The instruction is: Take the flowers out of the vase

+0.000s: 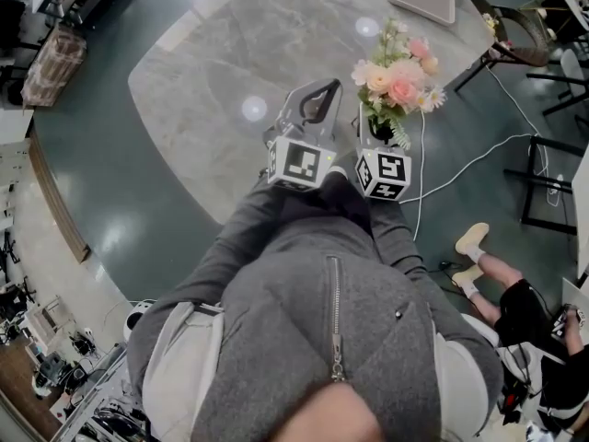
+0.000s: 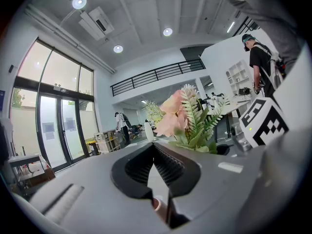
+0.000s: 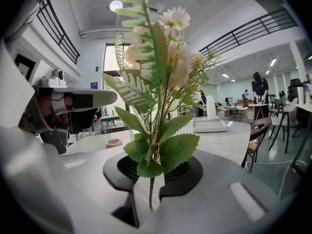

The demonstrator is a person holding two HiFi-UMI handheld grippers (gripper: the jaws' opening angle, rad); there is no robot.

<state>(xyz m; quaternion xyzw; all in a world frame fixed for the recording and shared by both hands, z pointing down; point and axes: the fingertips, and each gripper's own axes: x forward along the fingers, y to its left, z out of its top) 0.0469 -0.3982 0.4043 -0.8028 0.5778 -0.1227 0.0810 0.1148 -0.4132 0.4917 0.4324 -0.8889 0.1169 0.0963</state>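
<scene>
The person's grey zip jacket (image 1: 313, 320) fills the bottom of the head view, with both grippers held out just beyond it at the near edge of the grey stone surface (image 1: 230, 53). The right gripper (image 3: 151, 172) has its fingers clenched on the stems of the flowers (image 3: 158, 67), which stand upright. Just beside it, the left gripper (image 2: 154, 145) has its 2 fingers pressed together at the tips, grasping nothing. A small pink cup (image 3: 113, 143) sits on the surface farther off.
</scene>
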